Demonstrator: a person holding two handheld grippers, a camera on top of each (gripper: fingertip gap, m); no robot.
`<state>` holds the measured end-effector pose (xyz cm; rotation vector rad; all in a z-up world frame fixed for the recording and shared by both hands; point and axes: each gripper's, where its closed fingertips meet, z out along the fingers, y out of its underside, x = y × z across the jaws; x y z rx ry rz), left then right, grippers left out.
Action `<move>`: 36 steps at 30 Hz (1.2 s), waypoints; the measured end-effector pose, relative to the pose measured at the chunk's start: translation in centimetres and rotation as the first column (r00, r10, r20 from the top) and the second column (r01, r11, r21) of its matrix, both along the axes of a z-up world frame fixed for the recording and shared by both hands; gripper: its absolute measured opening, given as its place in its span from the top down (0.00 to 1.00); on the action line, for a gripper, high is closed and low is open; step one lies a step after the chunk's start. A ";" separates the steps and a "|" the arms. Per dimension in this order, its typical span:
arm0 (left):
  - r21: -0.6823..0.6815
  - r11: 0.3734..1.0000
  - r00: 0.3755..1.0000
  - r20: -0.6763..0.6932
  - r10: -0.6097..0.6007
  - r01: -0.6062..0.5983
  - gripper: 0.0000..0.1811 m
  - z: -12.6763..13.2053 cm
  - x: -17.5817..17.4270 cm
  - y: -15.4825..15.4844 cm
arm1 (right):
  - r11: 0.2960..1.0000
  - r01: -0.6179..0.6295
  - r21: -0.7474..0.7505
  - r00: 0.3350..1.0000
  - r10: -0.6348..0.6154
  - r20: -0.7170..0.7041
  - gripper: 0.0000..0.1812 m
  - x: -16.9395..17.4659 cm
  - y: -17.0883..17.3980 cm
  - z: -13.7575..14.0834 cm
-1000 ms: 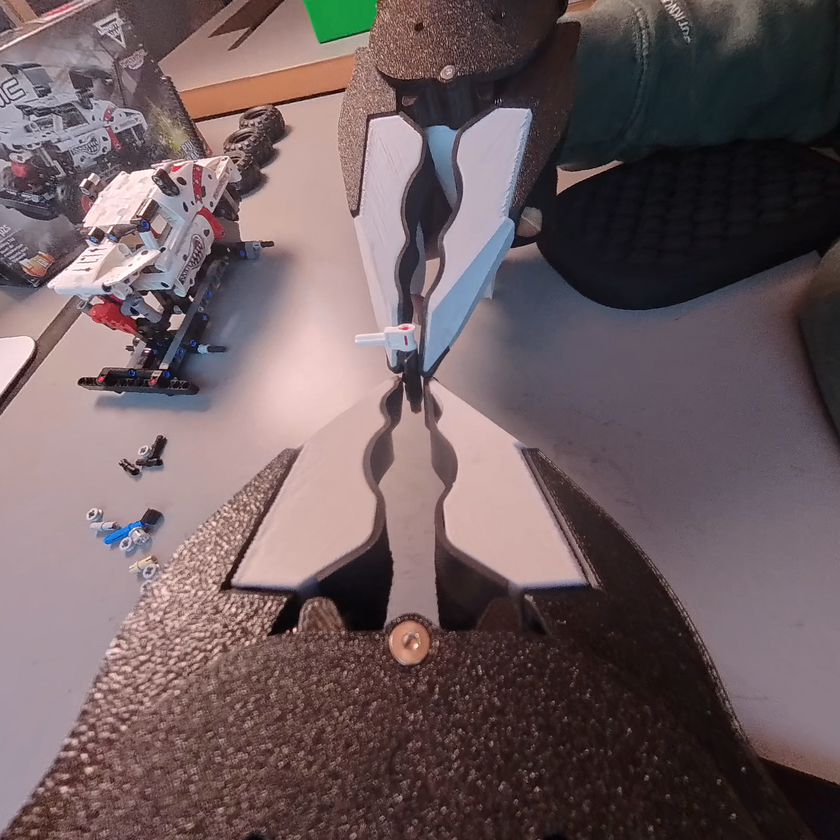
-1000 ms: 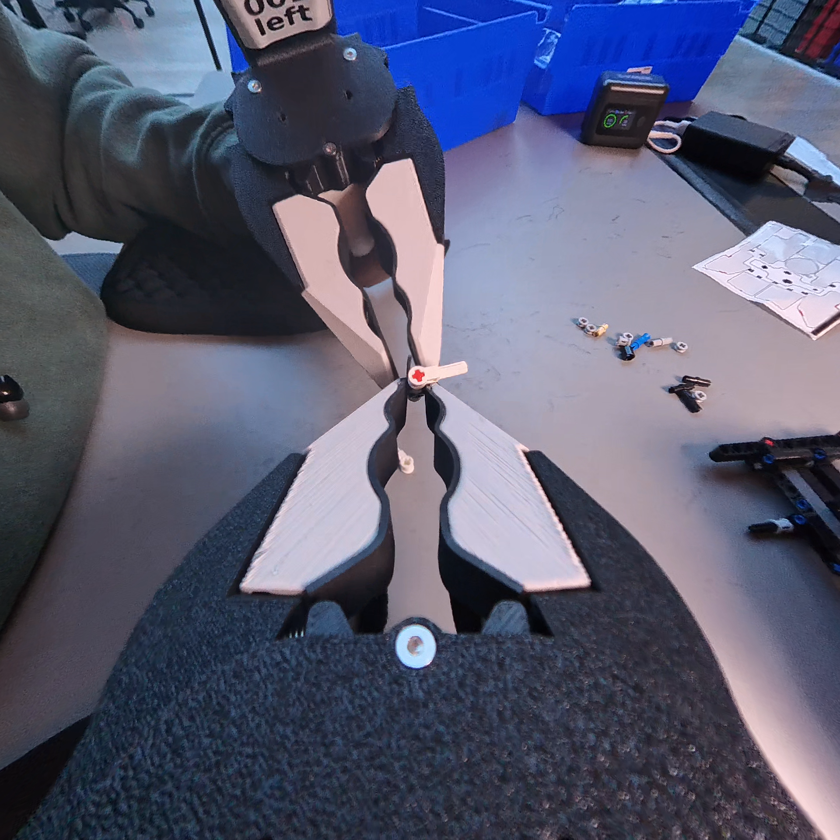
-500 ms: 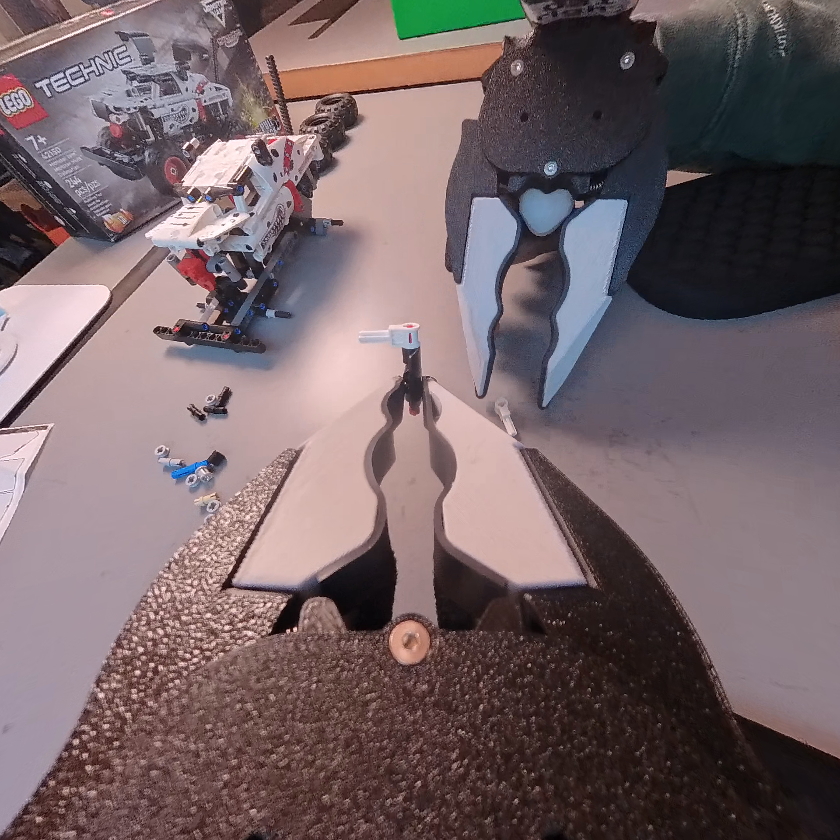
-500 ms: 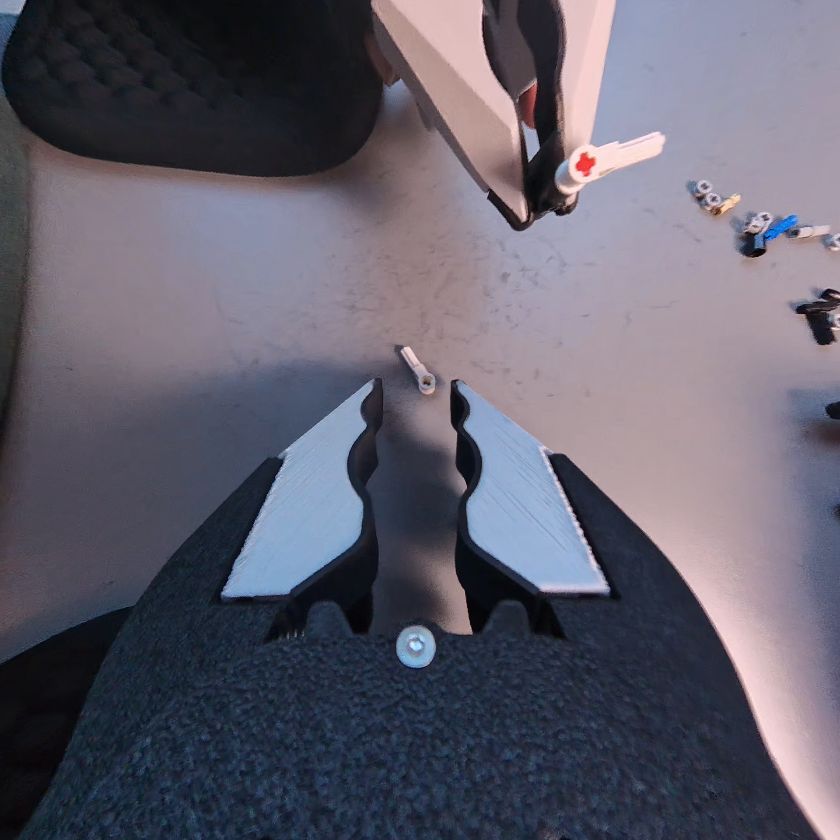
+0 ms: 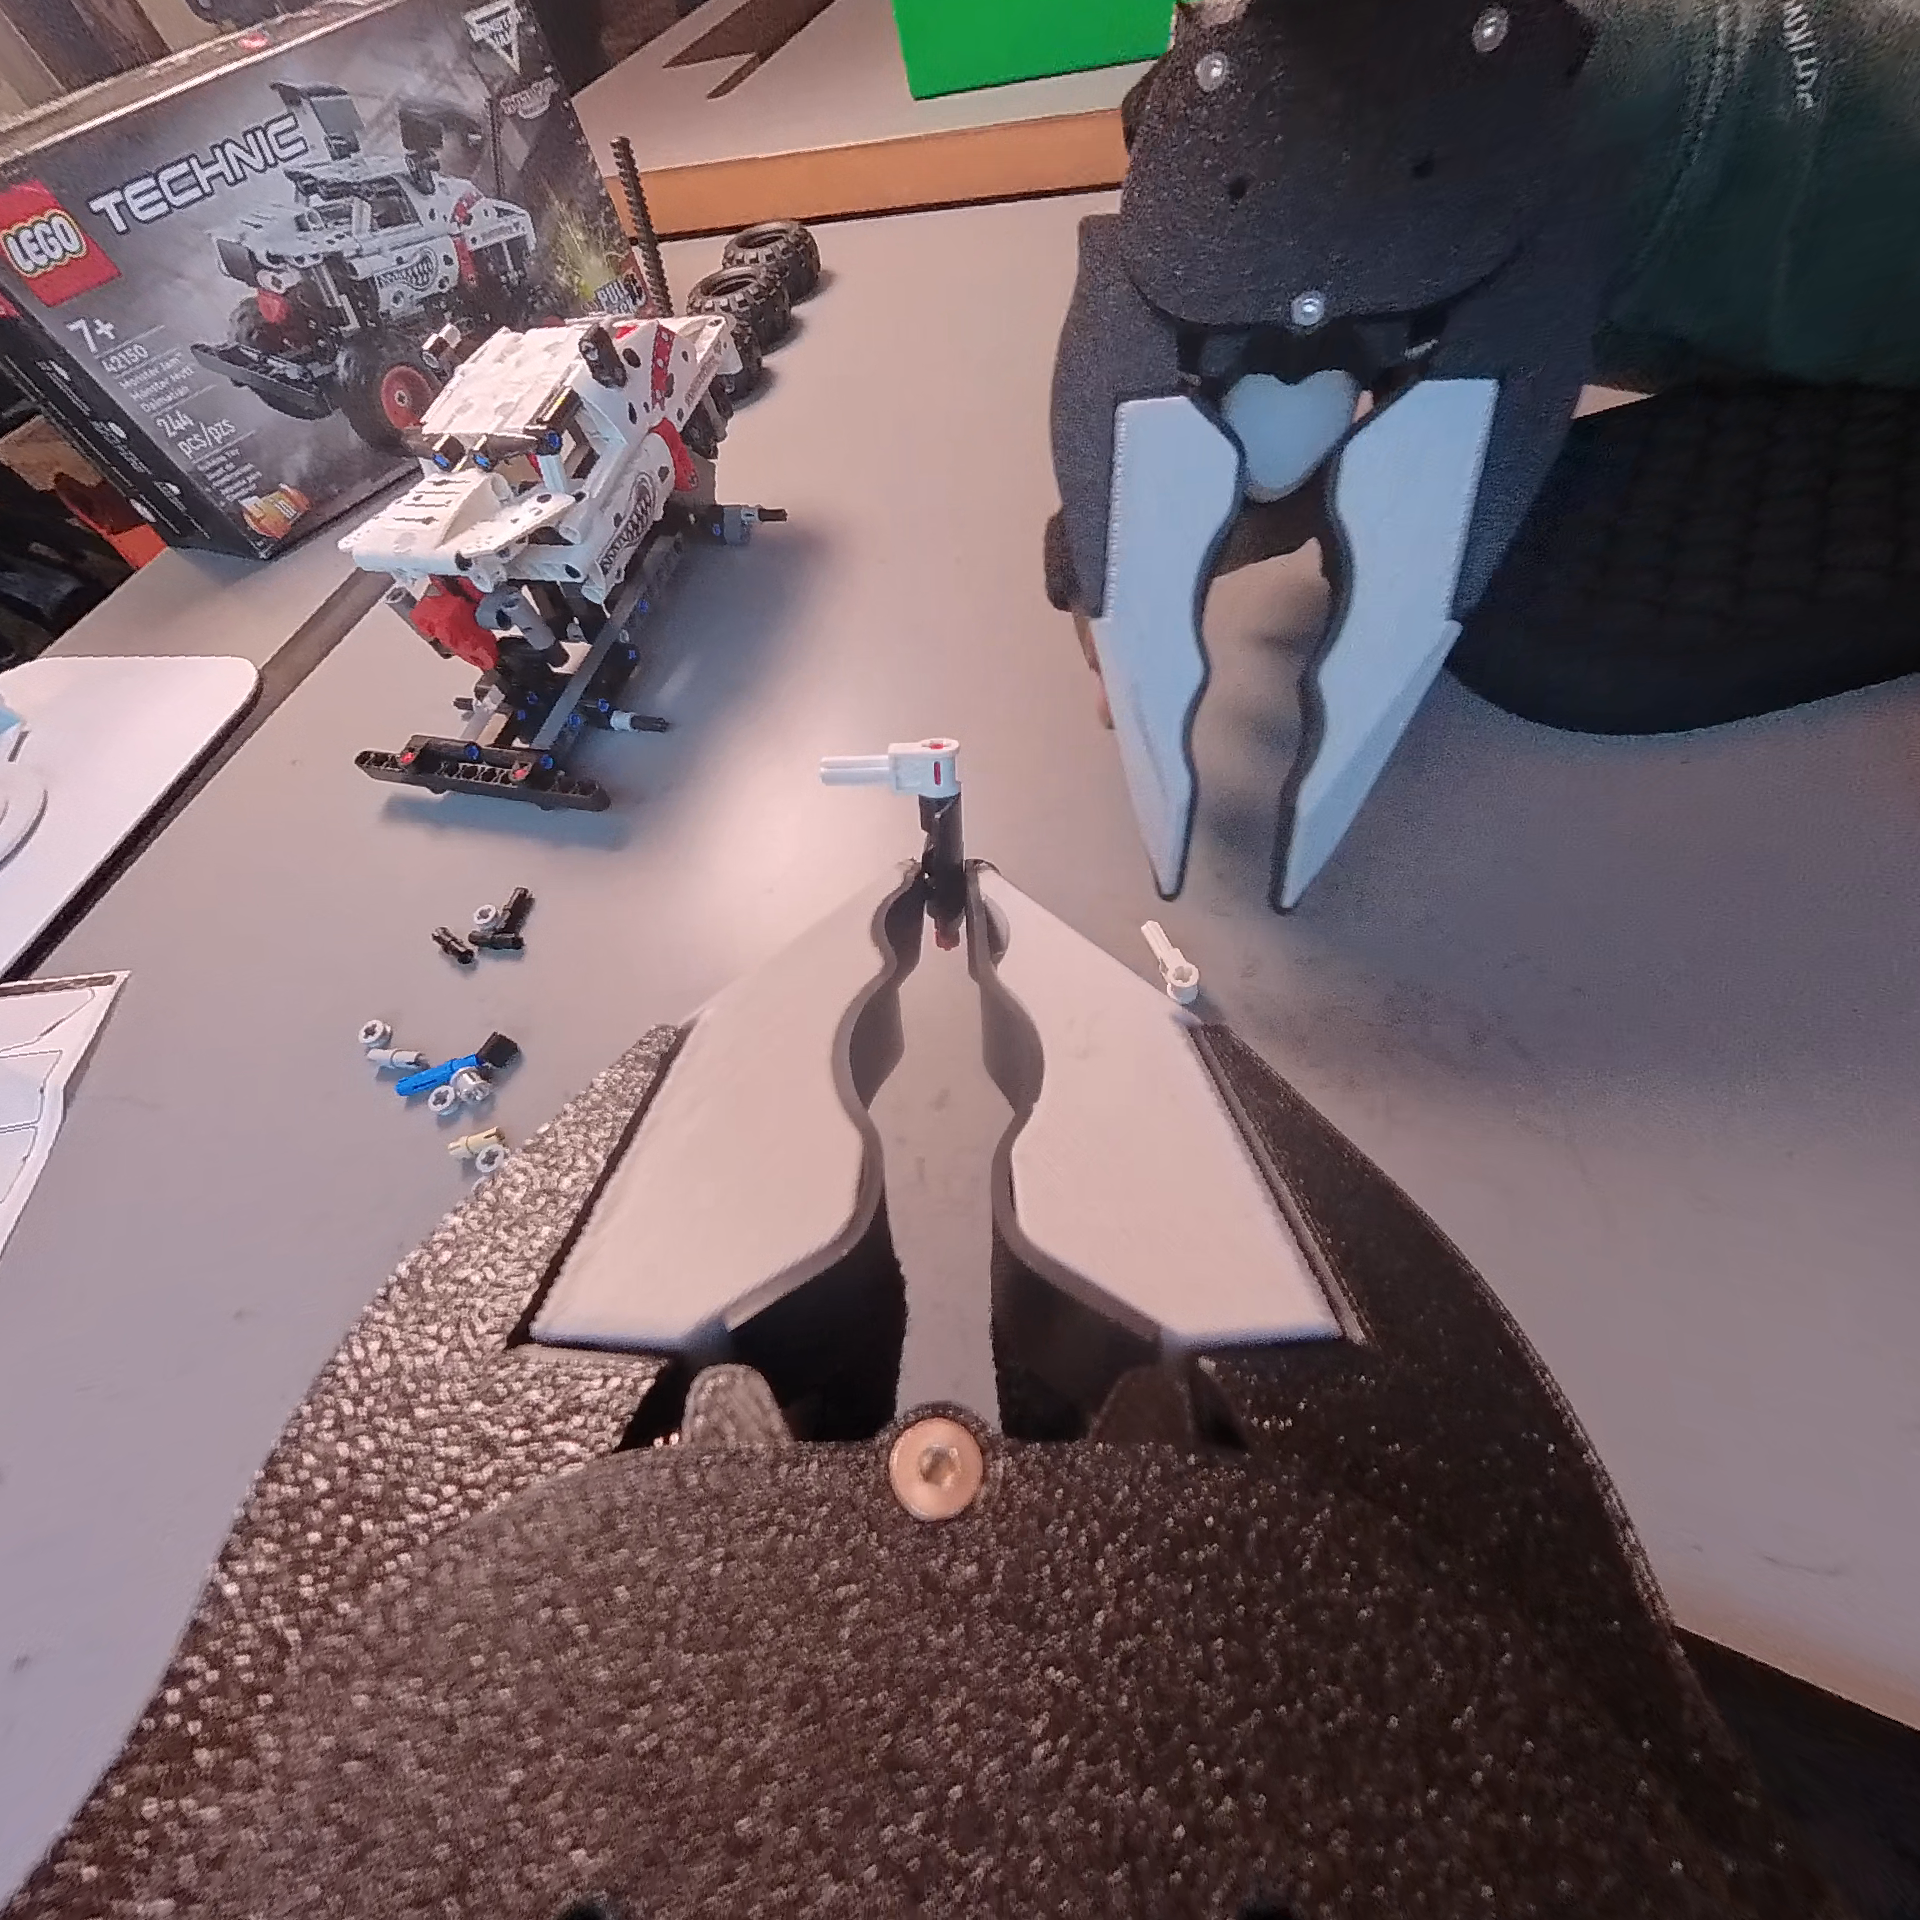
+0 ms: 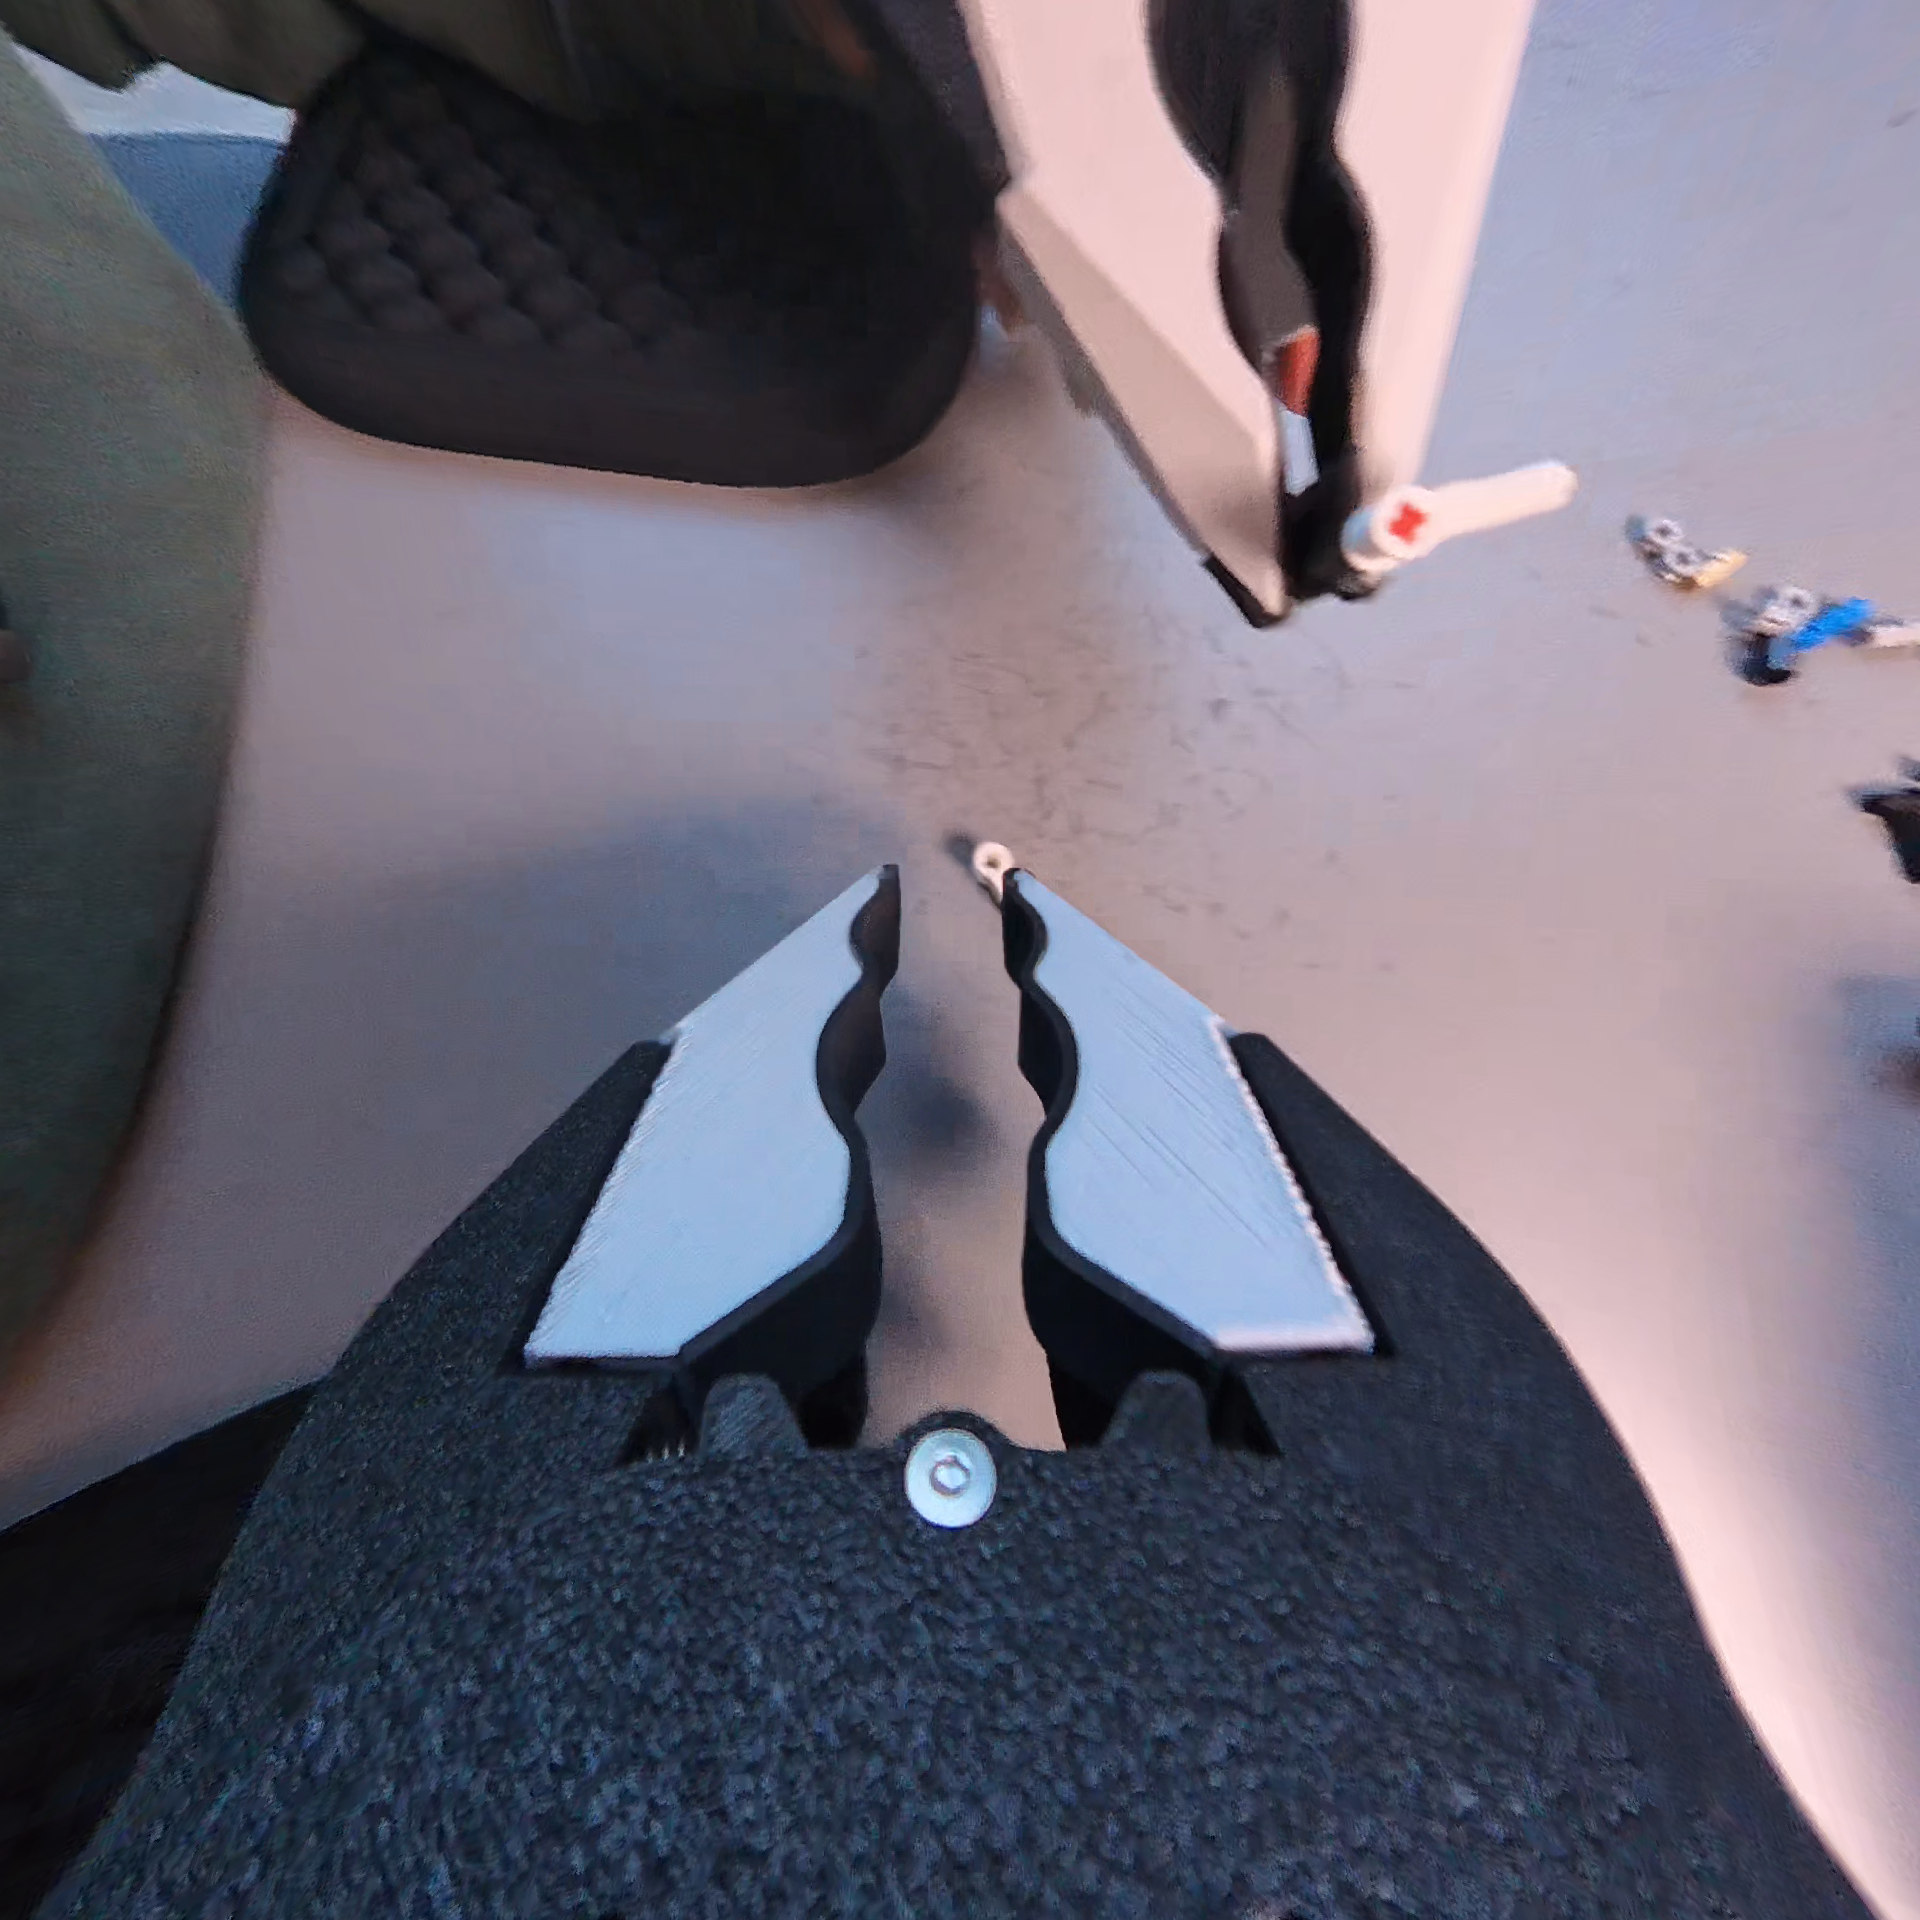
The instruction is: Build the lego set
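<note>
Pinching a small black piece between its closed fingers, the left gripper holds it upright above the grey table; a white connector with a red cross axle sits on top of the piece, its stub pointing left. The right gripper hangs tips-down over the table with its fingers spread and empty, and a small white pin lies just at its right fingertip. Well to the left stands the half-built white truck on a black frame, wheels not mounted, with black tyres behind it. Loose pins and bushes, black, grey and blue, lie scattered in front of it. The set's printed box stands behind the model; it carries a brand logo and lettering. A printed sheet lies at the left edge.
</note>
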<state>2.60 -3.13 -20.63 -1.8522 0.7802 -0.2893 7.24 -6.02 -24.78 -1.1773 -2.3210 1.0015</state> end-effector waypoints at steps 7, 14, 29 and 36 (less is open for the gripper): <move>-0.043 0.983 0.983 0.056 -0.177 0.180 0.97 -0.1 2.7 -2.1 | 0.997 0.004 0.078 1.000 -0.003 -0.005 0.88 -0.7 1.1 -0.6; -0.045 0.914 0.896 0.222 -0.384 0.403 0.97 1.1 4.9 -4.6 | 0.993 -0.043 -0.106 0.953 0.009 -0.302 0.79 -0.5 0.8 6.2; -0.149 0.801 0.761 0.450 -0.467 0.579 0.95 2.0 4.3 -4.0 | 0.962 -0.073 -0.265 0.952 -0.012 -0.305 0.97 -1.4 0.3 7.1; -0.213 0.898 0.911 0.248 -0.330 0.384 0.90 -0.1 2.8 -2.9 | 0.979 -0.026 -0.204 0.975 -0.020 -0.221 0.98 -1.6 1.2 5.0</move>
